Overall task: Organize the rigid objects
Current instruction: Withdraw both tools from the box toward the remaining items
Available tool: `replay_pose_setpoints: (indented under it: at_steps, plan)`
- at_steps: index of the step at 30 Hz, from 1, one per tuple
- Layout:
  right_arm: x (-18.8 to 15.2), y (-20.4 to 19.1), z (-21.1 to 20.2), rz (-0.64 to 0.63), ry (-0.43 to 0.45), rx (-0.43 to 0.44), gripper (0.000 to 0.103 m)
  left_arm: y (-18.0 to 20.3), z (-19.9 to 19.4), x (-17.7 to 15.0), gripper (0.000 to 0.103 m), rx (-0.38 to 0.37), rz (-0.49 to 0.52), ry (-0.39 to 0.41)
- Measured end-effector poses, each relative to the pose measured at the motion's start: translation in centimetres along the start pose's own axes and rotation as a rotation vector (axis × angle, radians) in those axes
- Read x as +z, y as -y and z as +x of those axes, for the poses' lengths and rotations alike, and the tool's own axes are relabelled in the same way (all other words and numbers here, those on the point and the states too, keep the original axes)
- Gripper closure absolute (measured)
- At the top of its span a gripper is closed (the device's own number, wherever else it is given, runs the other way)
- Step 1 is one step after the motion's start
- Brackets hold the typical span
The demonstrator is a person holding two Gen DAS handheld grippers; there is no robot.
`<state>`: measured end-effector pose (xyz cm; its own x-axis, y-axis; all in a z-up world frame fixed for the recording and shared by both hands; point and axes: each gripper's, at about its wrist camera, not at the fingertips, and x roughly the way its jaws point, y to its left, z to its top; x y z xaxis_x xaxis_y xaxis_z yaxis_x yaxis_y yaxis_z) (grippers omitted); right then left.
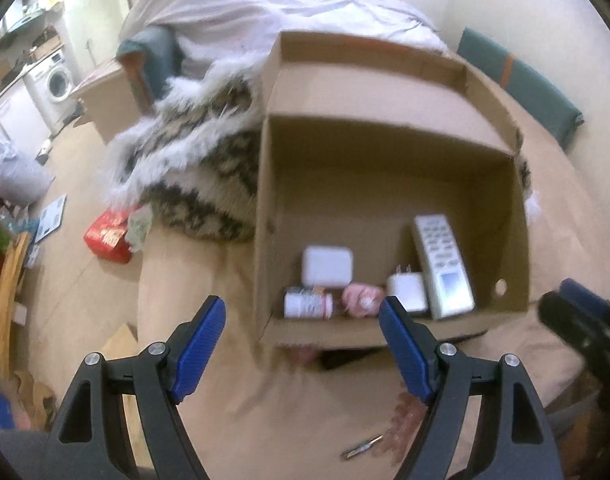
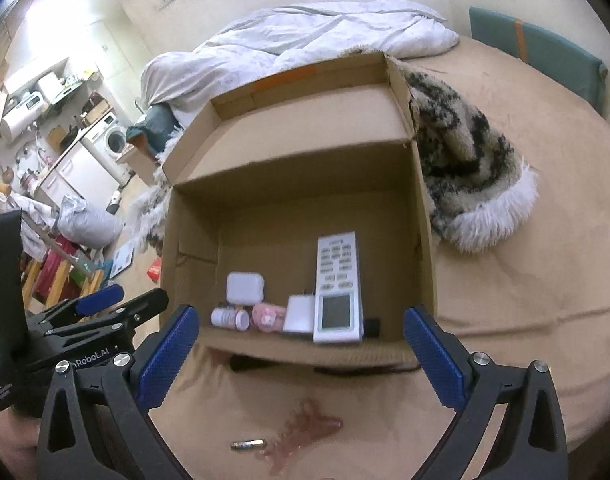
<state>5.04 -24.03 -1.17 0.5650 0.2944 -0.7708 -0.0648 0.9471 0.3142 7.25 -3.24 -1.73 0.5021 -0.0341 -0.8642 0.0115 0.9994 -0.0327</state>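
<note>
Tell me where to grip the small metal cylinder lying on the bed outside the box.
Grip the metal cylinder across its middle, coming from above. It lies flat on the sheet with its long axis sideways, so jaws should close across its narrow width.

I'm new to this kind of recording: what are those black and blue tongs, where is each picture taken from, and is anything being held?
Each picture comes from a fisheye camera on a tool that a person carries. The left hand-held gripper and the right hand-held gripper both stand open and hold nothing. Ahead, on a tan bedcover, sits an open cardboard box. In it are a white remote, a white charger, a white case, a pink item and a small bottle. A small battery lies outside.
</note>
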Motion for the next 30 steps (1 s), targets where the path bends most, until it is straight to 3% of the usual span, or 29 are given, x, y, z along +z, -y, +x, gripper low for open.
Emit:
replay_pose_setpoints:
  at_steps: [7, 14, 21, 30]
  plan:
    - [-1.4, 2.8, 0.7, 0.091, -0.059, 0.025, 0.000, -1.7, 1.8, -1.6, 0.026, 0.000, -0.062, -0.033]
    - [-2.9, 4.2, 1.8, 0.082, -0.134, -0.034, 0.000, -3.9, 3.6, -2.9, 0.026, 0.007, -0.117, -0.104]
    - [-3.3, 4.2, 2.8, 0.081, -0.182, -0.045, 0.000, -3.8, 6.6, -4.1, 0.026, -0.024, -0.157, -0.233]
    - [-3.2, 4.3, 5.2, 0.098, -0.256, -0.059, 0.000, -1.7, 10.9, -3.5, 0.026, 0.000, -0.134, -0.313]
